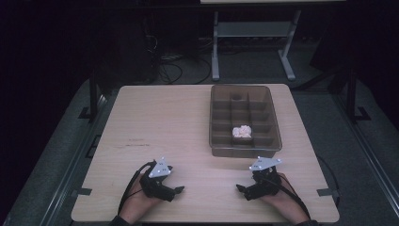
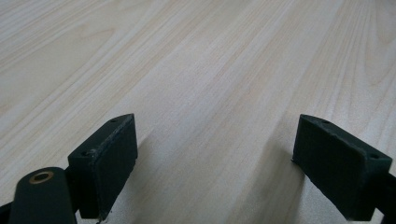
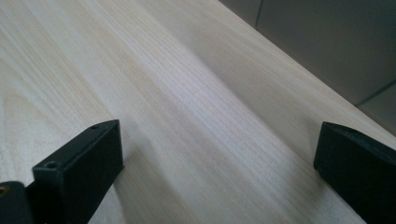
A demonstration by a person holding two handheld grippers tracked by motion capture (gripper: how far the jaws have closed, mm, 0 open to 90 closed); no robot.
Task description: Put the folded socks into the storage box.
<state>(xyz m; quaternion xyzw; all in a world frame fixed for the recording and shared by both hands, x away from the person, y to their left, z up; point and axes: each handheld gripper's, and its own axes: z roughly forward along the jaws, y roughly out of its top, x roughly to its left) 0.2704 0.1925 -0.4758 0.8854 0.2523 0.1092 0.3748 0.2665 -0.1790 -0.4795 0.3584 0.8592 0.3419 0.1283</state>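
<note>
White and crumpled, the little lump sits in one pocket of the grey tray. It is in the middle column of the tray, in the second row from the edge that faces me. The other pockets look bare, but one at the back has something dark in it that I cannot make out.

My right gripper rests on the worktop, just in front of the tray's near edge. Its jaws are spread wide and hold nothing. In the right gripper view I see bare wood between them.

My left gripper also rests on the worktop, in front of the tray but off past its left corner. Its jaws are wide open too, with nothing in them.

From the tray, both grippers lie on my side. The lump is straight ahead of my right gripper, over the tray's near wall. It is ahead and off to the right of my left gripper. So my right gripper is the nearer one, I think. The lump is round, with no long side, so any angle of the jaws should do. I would have to come down from above, because the pocket walls stand close around it.
</note>
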